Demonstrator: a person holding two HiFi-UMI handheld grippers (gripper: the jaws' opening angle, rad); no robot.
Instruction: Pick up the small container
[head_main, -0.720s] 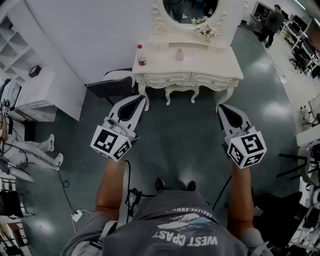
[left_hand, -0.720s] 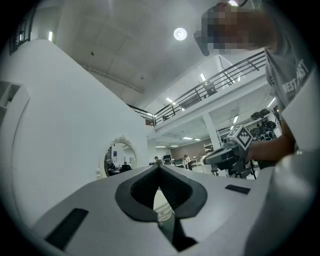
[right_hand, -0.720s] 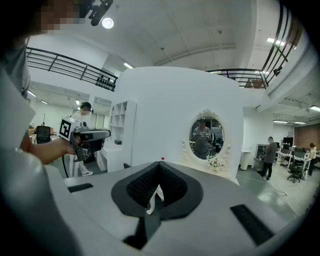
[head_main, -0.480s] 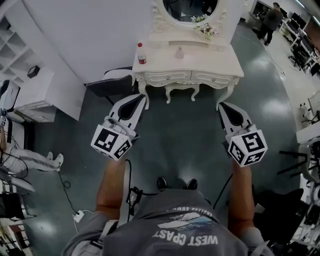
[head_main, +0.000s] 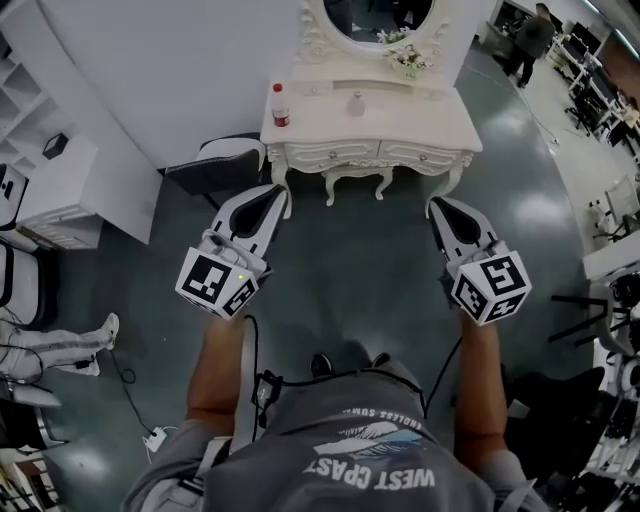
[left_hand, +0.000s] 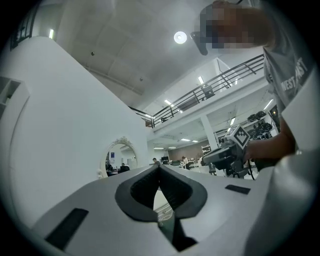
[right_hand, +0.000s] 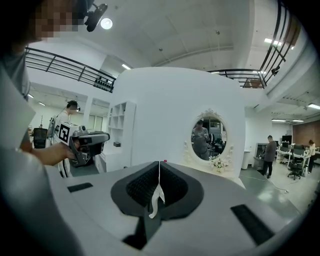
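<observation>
- The small container (head_main: 356, 104) is set far off on the bench (head_main: 430, 128), below the mirror (head_main: 380, 14). It is not yet reached.
- The left tongs (head_main: 272, 196) are held shut, with nothing in them.
- The right tongs (head_main: 442, 207) are shut and empty too.
- Both are pointed at the bench, likely to be ready for the pick.

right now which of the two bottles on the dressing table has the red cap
The taller bottle at the left end of the dressing table: red cap and red band. The small pale container near the middle, in front of the mirror, shows no red.
</observation>
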